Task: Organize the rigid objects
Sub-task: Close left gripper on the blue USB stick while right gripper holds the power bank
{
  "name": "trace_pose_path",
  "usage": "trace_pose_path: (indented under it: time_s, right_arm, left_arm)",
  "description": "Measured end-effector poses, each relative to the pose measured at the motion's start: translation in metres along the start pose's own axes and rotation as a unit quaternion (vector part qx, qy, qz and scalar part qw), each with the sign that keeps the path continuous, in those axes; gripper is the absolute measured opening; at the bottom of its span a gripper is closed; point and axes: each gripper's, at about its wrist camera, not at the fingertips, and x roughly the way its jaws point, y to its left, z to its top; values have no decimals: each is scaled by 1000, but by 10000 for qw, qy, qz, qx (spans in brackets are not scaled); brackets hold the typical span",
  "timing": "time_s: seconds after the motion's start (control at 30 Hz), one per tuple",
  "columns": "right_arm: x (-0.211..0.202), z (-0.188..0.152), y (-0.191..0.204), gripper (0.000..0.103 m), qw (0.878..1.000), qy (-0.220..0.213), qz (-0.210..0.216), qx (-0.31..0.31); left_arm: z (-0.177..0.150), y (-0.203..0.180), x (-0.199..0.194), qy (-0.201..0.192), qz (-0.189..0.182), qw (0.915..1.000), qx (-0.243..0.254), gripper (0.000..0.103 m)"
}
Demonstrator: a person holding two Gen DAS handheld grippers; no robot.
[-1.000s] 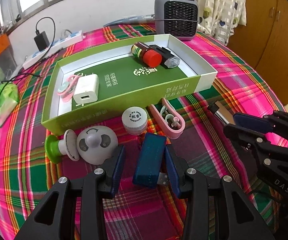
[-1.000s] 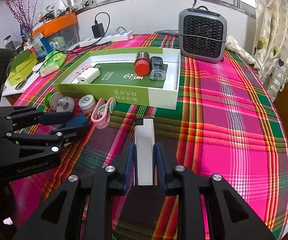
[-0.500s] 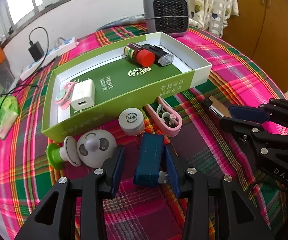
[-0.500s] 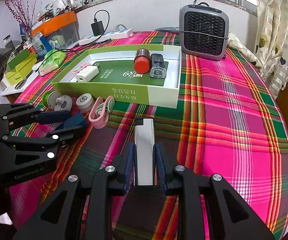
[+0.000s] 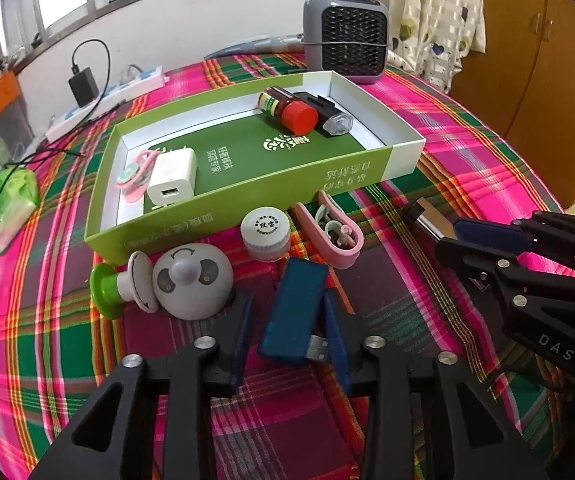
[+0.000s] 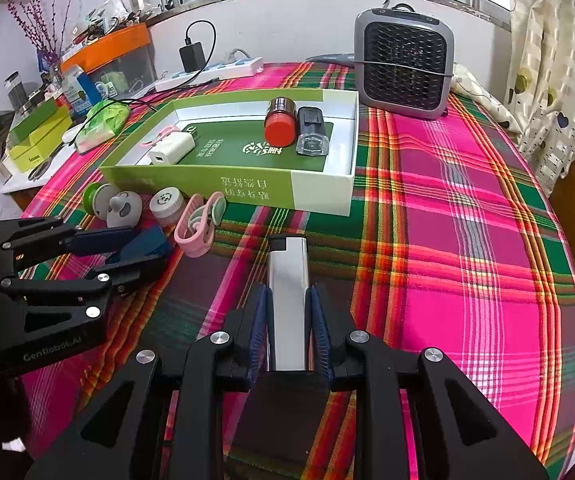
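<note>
A blue USB stick (image 5: 293, 312) lies on the plaid tablecloth between the jaws of my left gripper (image 5: 287, 320). The jaws are closing: the right pad touches the stick, while a gap shows at the left pad. My right gripper (image 6: 288, 304) is shut on a silver lighter (image 6: 287, 280) held just above the cloth, right of the left gripper (image 6: 127, 248). Behind stands the green and white box (image 5: 247, 196) with a white charger (image 5: 171, 178), a pink clip (image 5: 135, 172), a red-capped bottle (image 5: 287, 110) and a black lamp (image 5: 323, 114).
In front of the box lie a panda toy (image 5: 191, 280) on a green base, a white cap jar (image 5: 265, 232) and a pink holder (image 5: 327, 232). A grey heater (image 5: 345, 44) stands at the back, a power strip (image 5: 103, 96) and a green pack (image 5: 11, 200) at the left.
The left jaws have come in closer around the blue USB stick. The right gripper keeps its hold on the lighter and has not moved.
</note>
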Motion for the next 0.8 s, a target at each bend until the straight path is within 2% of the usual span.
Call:
trace_pose_path:
  time_s: [0.8]
  right_arm:
    - [-6, 0, 3, 25, 9999, -81, -90, -62]
  left_arm:
    - [-8, 8, -9, -121, -19, 9992, -379, 21]
